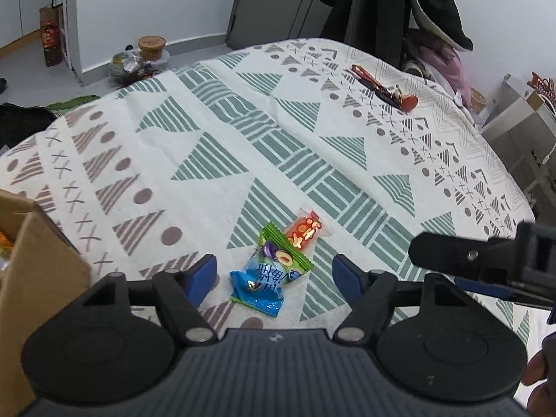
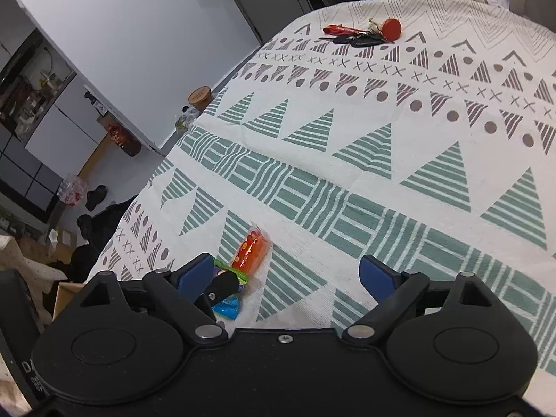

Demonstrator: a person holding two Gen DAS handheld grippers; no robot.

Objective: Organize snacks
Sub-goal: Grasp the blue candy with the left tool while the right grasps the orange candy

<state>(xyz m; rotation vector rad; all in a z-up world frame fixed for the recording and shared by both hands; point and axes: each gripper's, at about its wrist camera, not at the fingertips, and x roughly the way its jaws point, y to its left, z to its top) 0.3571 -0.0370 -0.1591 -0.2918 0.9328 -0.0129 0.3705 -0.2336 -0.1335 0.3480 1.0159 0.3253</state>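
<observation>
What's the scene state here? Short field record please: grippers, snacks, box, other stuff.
left gripper: open, low over the snacks, holding nothing
right gripper: open, empty, just right of the snacks
snacks: blue packet, green packet, orange packet, overlapping in a cluster on the tablecloth
box: cardboard, at the left edge, contents barely visible
keys: far side of the table, apart from the snacks

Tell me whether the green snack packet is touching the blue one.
Touching. The left wrist view shows the green packet lying over the top edge of the blue packet, with no cloth visible between them.
</observation>
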